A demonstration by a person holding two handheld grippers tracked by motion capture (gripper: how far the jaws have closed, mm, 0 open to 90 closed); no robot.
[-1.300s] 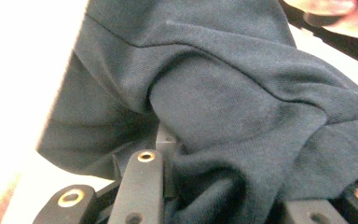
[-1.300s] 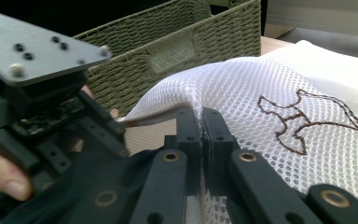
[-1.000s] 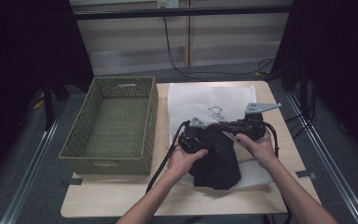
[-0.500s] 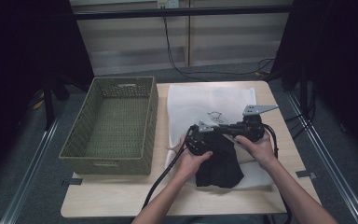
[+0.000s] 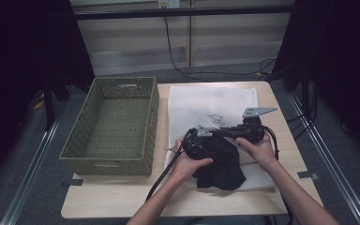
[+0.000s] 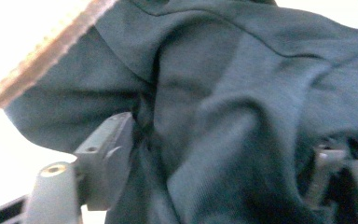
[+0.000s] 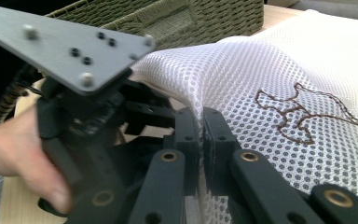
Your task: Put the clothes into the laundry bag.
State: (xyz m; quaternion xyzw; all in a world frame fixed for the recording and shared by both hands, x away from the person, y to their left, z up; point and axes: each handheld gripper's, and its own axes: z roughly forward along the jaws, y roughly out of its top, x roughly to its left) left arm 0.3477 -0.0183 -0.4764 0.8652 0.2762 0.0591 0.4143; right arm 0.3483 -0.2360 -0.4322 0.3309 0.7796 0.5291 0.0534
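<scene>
Dim room, light wooden surface [image 5: 122, 201], dark floor around it.

Nearest us: dark garment [image 5: 220, 168], bunched at the near open end of the white mesh bag [image 5: 211, 105], partly in the mouth, near part hanging out on the surface. The bag lies flat, long axis near-to-far, embroidered mark on its top layer.

Our left gripper [image 5: 198, 144] sits on the garment's left side at the bag mouth. Its jaws have just been opening; in the left gripper view they stand apart with dark cloth [image 6: 223, 116] bulging between them, pads not pressing. We read that as a release after a push.

Our right gripper [image 5: 251, 131] is just right of it, jaws together, clamped on a fold of the top mesh layer [image 7: 242, 84] and lifting it like a tent, so the mouth gapes.

Key relation: the garment lies directly under and just near of the left gripper, and the bag cavity runs away from it toward the far edge. So the stuffing direction is along the bag's long axis, near to far. The left hand is the closer one; the right has to hold the mouth up.

Left of the bag: green woven basket [image 5: 110, 124], apart from the work.
</scene>
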